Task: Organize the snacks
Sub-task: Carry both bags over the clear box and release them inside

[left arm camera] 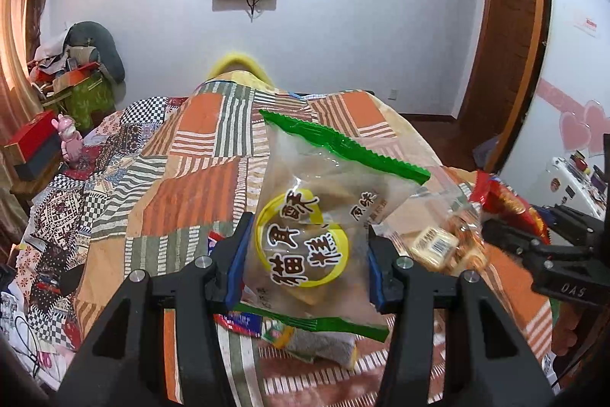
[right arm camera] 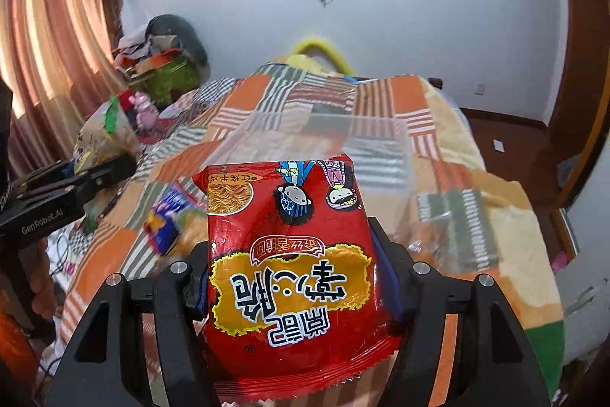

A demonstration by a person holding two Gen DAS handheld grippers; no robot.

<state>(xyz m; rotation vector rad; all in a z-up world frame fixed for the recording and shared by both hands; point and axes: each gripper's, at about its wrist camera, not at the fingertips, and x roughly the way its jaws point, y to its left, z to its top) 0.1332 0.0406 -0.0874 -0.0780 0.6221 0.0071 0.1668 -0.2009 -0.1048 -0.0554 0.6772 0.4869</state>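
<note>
The left gripper has its blue-padded fingers clamped on a clear snack bag with green edges, lifted above the bed. The right gripper is likewise clamped on a red noodle snack packet. Both packs sit squarely between the pads and stick out toward 12 o'clock. The likely risk: the slick, air-filled film could slide out of either grip, or a hard squeeze could crush the contents. More loose snacks lie on the quilt at about 3 o'clock of the left gripper, so a dropped bag would land back among them.
</note>
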